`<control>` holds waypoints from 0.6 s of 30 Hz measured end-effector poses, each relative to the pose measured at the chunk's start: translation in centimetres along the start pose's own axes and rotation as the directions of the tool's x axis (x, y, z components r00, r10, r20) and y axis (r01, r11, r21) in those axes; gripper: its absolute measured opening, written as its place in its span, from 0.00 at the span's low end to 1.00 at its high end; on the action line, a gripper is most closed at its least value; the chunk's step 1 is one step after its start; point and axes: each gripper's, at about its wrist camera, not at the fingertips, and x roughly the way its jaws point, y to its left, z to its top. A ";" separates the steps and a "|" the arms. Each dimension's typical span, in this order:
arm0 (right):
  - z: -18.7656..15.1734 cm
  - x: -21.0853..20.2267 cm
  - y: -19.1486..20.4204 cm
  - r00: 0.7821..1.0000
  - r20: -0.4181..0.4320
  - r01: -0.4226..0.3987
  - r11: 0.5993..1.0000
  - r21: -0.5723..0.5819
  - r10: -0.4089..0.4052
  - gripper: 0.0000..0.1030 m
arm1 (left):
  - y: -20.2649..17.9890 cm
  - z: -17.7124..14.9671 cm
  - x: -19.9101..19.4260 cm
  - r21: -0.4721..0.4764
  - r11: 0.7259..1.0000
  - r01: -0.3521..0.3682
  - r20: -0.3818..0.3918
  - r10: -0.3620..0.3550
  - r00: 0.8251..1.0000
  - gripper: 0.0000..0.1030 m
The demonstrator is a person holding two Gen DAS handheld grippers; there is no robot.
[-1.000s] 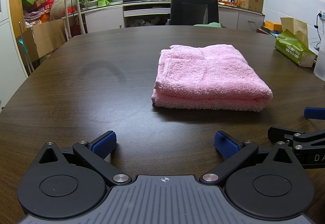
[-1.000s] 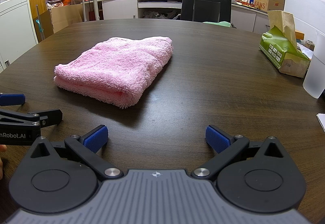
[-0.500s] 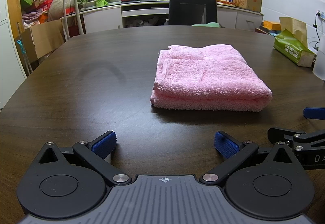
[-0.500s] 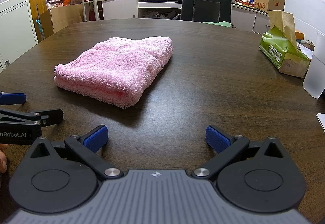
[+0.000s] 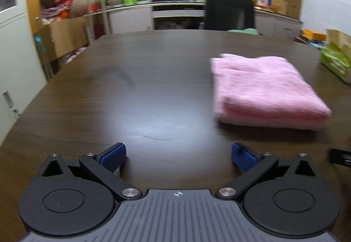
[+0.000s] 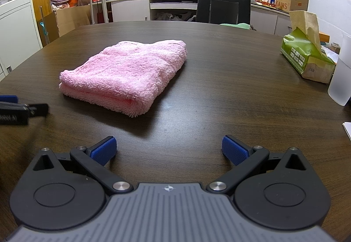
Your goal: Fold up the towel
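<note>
The pink towel (image 6: 128, 74) lies folded into a thick rectangle on the dark wooden worktop (image 6: 219, 92), its rounded fold edge facing the near side. In the left wrist view the towel (image 5: 265, 90) sits to the right of centre and looks blurred. Both tools hover low over the worktop, near the towel but apart from it. The left hand-held gripper (image 5: 178, 156) has its blue pads spread wide with nothing between them, and the right hand-held gripper (image 6: 168, 149) is spread just as wide and holds nothing. A green tissue box (image 6: 307, 57) stands well to the right of the towel, beside a frosted cup (image 6: 341, 79). A black chair (image 6: 222, 9) stands behind the far edge.
</note>
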 end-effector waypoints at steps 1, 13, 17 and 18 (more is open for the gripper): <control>0.0 -0.1 -0.1 1.000 0.002 0.007 1.000 0.000 -0.007 1.00 | 0.8 0.2 0.2 -0.003 1.000 -0.014 0.001 0.014 1.000 1.00; 1.5 -1.3 -11.5 0.994 -0.013 0.111 0.972 0.207 -0.111 1.00 | 8.9 1.9 2.0 -0.103 0.990 -0.098 -0.008 0.098 0.995 1.00; 1.6 -0.4 -14.7 0.982 -0.050 0.190 0.948 0.255 -0.183 1.00 | 10.1 2.1 2.1 -0.106 0.988 -0.113 0.006 0.115 0.993 1.00; 1.6 -0.1 -15.2 0.978 -0.066 0.207 0.947 0.245 -0.197 1.00 | 10.4 2.1 2.1 -0.108 0.987 -0.115 0.003 0.116 0.993 1.00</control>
